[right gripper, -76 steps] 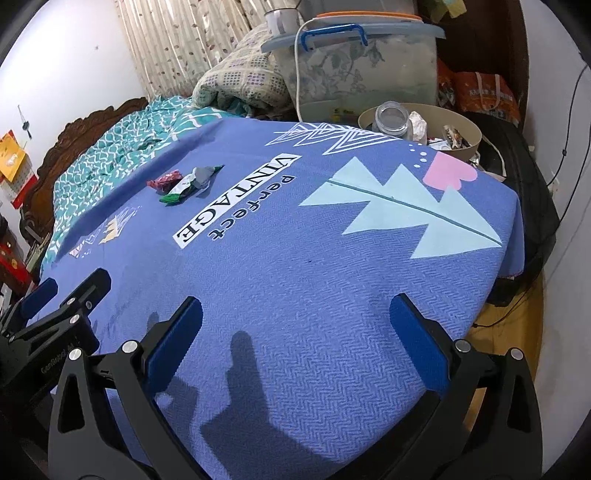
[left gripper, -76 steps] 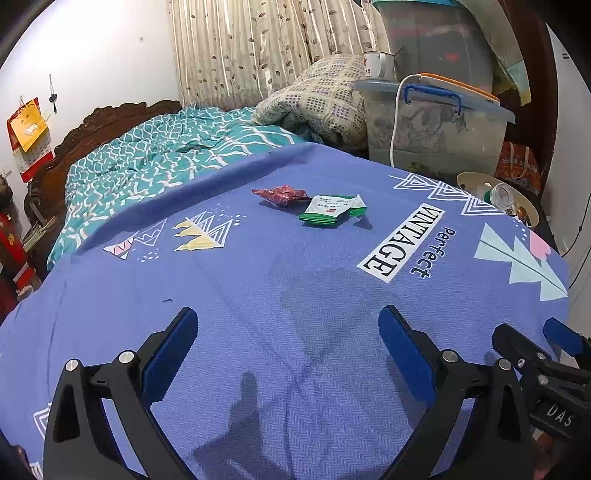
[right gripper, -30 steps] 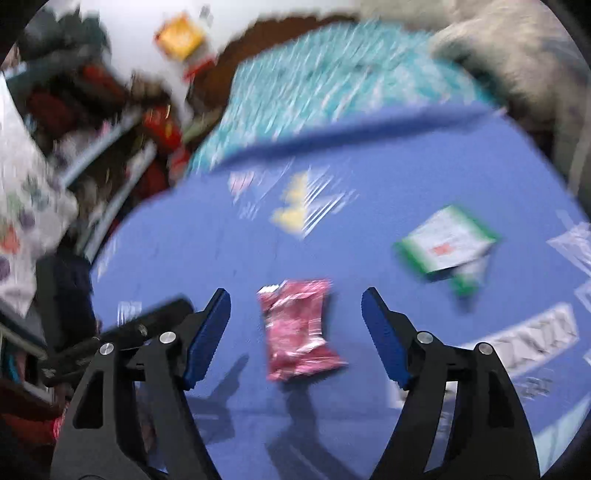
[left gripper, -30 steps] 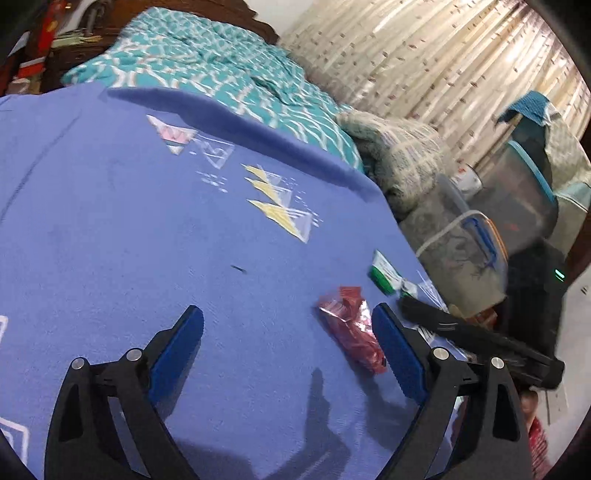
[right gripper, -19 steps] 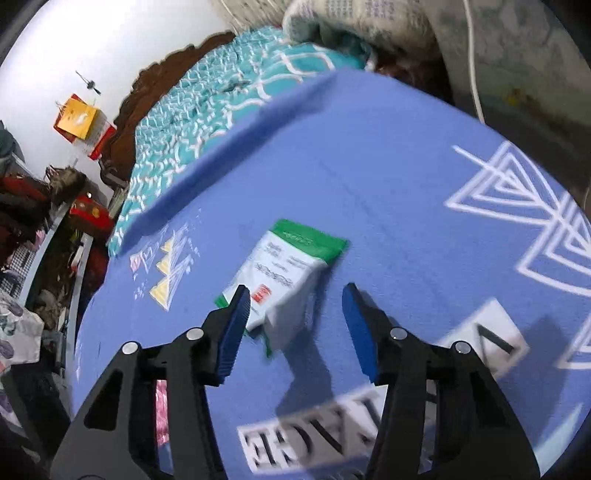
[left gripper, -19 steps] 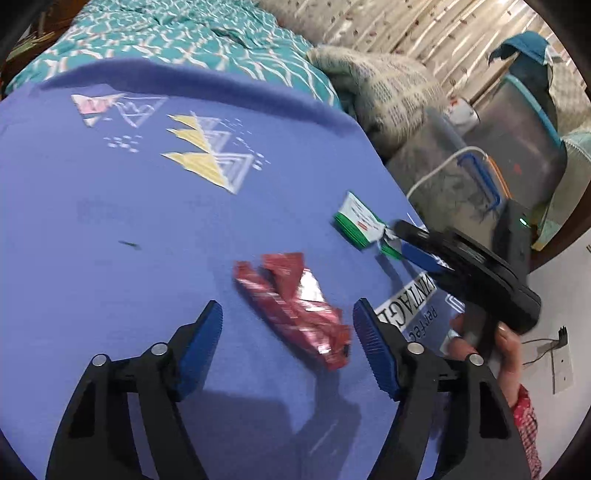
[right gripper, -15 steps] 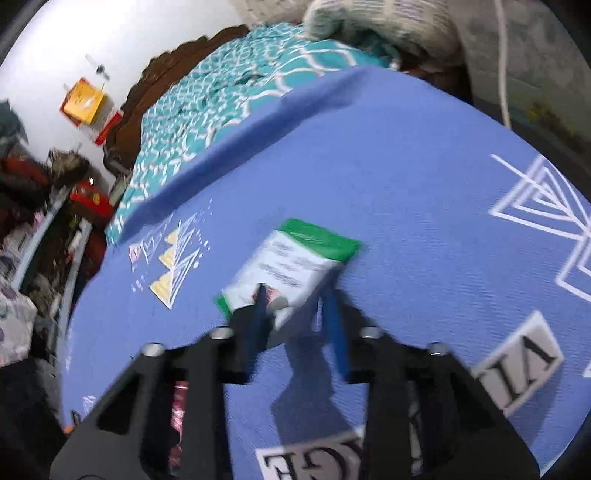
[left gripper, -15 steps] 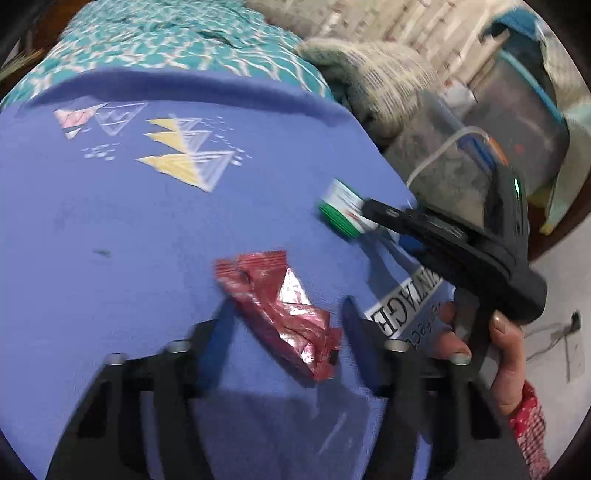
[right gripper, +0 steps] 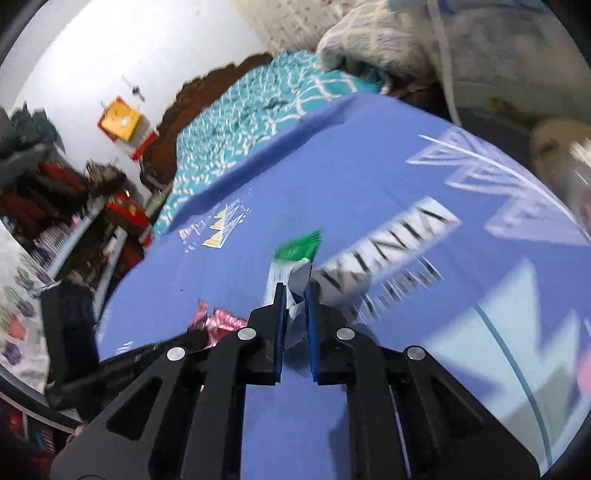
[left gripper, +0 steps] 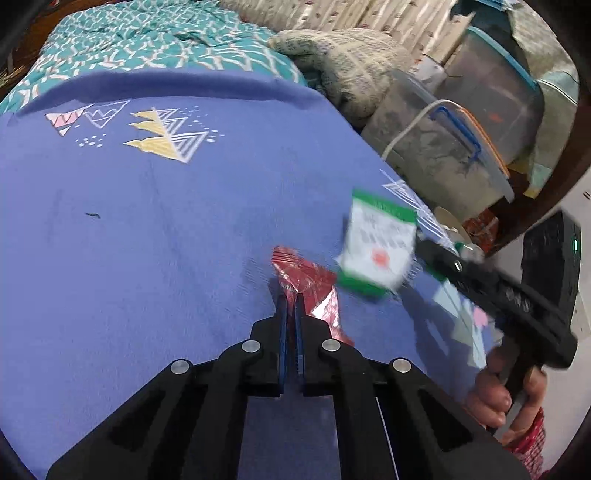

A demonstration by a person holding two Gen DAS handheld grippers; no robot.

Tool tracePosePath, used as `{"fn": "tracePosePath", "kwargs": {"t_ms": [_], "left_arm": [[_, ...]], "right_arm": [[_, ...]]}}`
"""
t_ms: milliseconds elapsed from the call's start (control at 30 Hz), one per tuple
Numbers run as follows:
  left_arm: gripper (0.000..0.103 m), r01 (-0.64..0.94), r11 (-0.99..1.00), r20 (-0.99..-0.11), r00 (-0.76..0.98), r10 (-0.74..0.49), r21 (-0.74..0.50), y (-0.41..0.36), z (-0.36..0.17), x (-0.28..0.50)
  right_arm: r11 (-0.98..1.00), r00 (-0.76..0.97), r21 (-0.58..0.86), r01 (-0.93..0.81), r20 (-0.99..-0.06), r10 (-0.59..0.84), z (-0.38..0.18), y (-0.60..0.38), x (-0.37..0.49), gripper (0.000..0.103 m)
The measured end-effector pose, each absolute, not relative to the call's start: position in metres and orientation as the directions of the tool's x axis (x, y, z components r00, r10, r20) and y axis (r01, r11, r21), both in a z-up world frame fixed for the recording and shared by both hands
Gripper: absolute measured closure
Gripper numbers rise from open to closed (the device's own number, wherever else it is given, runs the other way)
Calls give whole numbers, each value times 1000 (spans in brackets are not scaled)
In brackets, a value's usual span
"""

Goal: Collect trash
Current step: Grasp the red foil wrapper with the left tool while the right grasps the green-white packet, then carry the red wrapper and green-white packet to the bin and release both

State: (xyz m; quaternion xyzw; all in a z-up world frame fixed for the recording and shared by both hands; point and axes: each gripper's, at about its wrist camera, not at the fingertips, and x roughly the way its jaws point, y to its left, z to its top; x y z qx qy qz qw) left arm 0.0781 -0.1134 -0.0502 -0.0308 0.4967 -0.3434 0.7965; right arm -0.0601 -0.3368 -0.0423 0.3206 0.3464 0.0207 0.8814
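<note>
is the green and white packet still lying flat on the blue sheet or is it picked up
Picked up. The right gripper, jaws closing, pinches the green and white packet, which hangs tilted above the blue sheet in the left wrist view.

Black tool (left gripper: 290,295) frames, blue pads, silver screws; red patterned sleeve (left gripper: 532,439)

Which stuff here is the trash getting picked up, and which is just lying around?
Trash job:
red wrapper, pinched in the left gripper
green and white packet, with the right gripper closing on it

Just lying around:
blue printed sheet
teal bedspread
clear storage boxes
</note>
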Motion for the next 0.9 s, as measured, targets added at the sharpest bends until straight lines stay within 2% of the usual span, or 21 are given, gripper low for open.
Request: {"fn": "tracePosePath", "kwargs": {"t_ms": [133,300,533,700,900], "left_arm": [[102,575,718,-749,252,-613,-393,-134,-31,61],[103,665,648,-736,215,-643,-372,-186,-5,48],[103,783,517,-691,160,-705,-347,-286,41,36],[102,842,448,-694,129,-709,-301,-384,55,33],[102,868,396,-738,51,-672,-301,-482,30,27]], "right_arm": [[749,805,626,217,-549,226,-38,-363,-115,90],[711,860,653,263,-492,134,-24,-415,-144,90],[670,908,649,361,-407,-95,10,-516,-185,90],[632,869,614,472,-447,-214,-8,-578,-188,90],[614,813,558,558,-517,-269,-40,-617,-169,88]]}}
